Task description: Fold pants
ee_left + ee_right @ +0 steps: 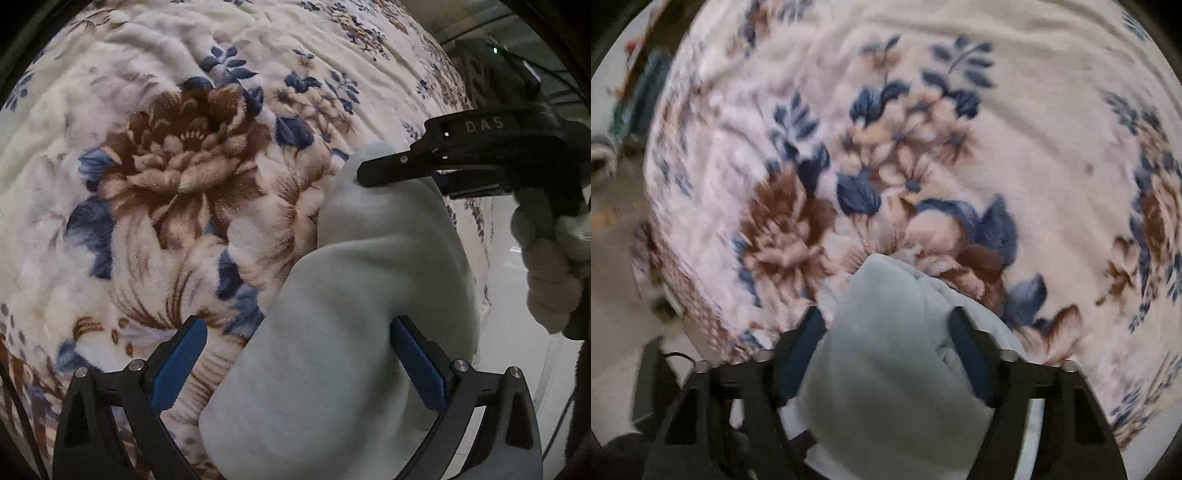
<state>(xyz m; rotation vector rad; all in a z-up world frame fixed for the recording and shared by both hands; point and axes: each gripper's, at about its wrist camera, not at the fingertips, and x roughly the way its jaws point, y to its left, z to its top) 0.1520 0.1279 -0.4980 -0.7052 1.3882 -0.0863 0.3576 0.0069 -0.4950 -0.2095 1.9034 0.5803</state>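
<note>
Left gripper [297,363]: jaws apart, pale grey pants [332,350] lying between the pads, unclamped.
Right gripper [886,356]: grip state cannot be told; cloth fills the gap.
Surface: floral fleece blanket [166,166] beneath.
Technique: close fully on the cloth before lifting; align edges.

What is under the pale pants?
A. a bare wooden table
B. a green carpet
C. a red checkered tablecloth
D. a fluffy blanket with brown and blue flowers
D: the pale pants lie on a fluffy blanket printed with brown and blue flowers, which fills both wrist views.
</note>
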